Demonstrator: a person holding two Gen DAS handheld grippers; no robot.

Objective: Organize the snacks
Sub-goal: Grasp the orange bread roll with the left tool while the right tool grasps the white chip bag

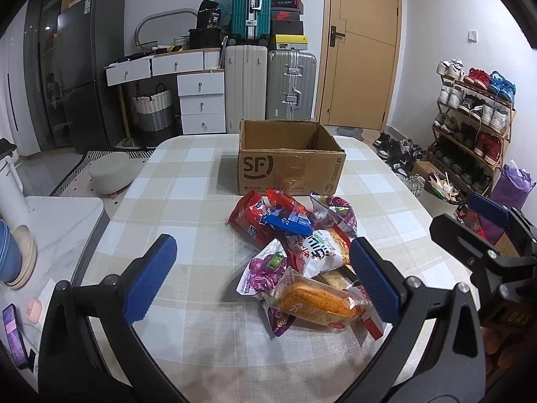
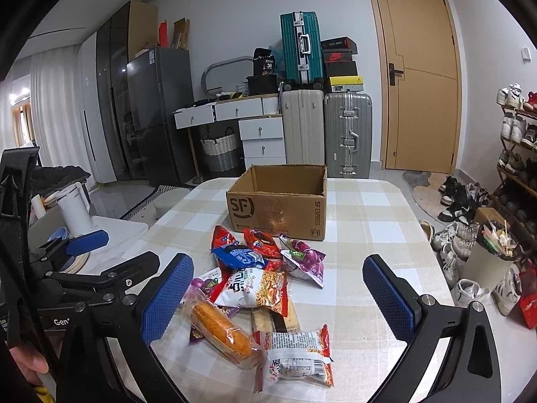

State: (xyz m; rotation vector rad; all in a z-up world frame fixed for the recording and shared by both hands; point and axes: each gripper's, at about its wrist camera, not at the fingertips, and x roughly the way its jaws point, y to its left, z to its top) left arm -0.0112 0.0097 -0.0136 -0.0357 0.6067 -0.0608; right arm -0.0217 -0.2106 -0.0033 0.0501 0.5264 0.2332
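Snacks (image 1: 302, 255) heaped mid-table before box (image 1: 288, 164); both grippers' fingers (image 2: 167, 295) spread.

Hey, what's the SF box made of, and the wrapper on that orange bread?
SF box: looks like brown corrugated cardboard, matte, with raw cut top edges and a shiny strip of clear tape on the front.
Bread wrapper: seemingly thin clear plastic film, glossy and crinkled, with the bread showing through.

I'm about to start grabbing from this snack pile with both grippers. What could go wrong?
The packets overlap, so closing on one may drag or lift a neighbour. The bread looks soft and could get squashed. Both open grippers, left and right, hover over the same pile and might collide. The box sits beyond it.
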